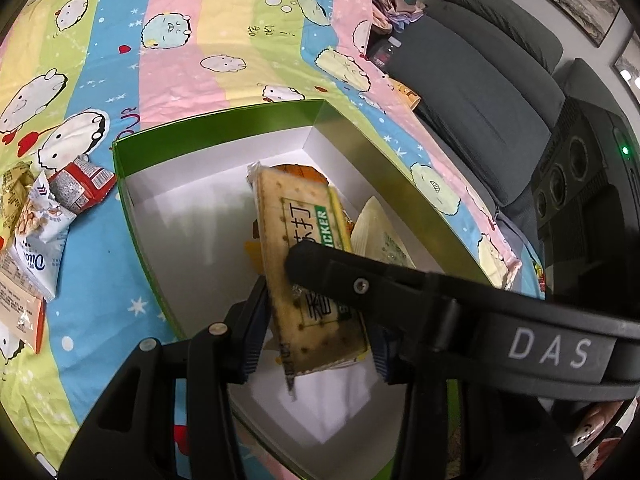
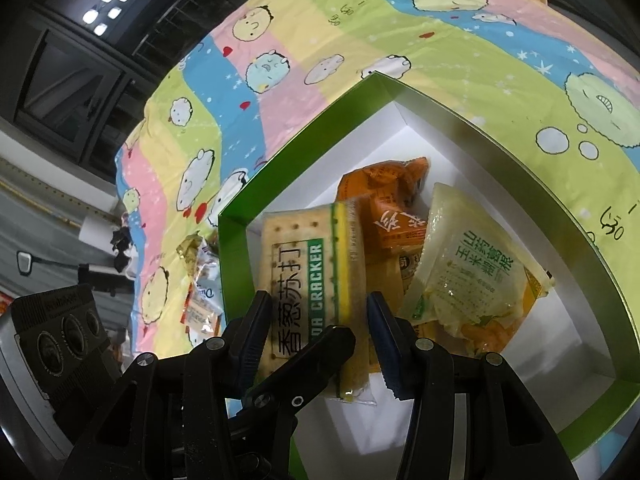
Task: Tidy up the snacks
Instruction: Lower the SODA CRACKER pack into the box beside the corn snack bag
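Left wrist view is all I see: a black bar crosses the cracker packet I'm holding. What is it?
Observer: It is a finger of the right tongs; here both padded fingers flank the clear-wrapped yellow soda cracker packet.
Operator: What's behind the packet in the box?
Observer: An orange foil packet with white brush lettering lies in the green-walled white cardboard box.
Operator: And the pale pouch beside it?
Observer: The translucent yellow-green pouch shows dark green printed characters and overlaps the orange packets.
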Motion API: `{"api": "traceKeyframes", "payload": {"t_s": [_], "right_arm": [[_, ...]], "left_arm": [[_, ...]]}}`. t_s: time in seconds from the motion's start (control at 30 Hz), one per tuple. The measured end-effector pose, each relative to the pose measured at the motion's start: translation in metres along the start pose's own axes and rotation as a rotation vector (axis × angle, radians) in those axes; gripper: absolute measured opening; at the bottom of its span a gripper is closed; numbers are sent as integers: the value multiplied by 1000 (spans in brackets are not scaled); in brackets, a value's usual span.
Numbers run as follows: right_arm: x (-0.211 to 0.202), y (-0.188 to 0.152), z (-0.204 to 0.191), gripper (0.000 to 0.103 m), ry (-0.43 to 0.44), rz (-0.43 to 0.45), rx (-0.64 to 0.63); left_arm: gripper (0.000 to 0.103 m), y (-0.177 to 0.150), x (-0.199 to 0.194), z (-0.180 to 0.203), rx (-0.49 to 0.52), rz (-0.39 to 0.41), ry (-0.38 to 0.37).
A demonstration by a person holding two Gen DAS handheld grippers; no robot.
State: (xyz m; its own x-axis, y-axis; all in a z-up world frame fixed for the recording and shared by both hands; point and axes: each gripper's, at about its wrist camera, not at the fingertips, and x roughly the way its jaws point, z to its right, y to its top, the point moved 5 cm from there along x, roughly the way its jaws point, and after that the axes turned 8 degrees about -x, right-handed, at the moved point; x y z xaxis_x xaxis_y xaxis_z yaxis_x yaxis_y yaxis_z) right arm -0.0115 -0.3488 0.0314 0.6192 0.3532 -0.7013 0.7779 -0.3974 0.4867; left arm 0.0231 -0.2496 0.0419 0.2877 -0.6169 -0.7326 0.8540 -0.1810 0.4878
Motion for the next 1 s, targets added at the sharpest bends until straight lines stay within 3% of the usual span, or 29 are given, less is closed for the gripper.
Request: {"api": "traceKeyframes", "payload": {"t_s": [0.63,0.83,1.0], "right_arm": [[0,-1,14,52,-24,9,27],[-3,-1,17,52,-19,19,35],[-15,2,13,57,-29,58,18]], "left_arm": [[43,1,10,6,45,-12,53],[49,1,9,5,32,-16,59],[55,1,1,6,0,-12,17]]}}
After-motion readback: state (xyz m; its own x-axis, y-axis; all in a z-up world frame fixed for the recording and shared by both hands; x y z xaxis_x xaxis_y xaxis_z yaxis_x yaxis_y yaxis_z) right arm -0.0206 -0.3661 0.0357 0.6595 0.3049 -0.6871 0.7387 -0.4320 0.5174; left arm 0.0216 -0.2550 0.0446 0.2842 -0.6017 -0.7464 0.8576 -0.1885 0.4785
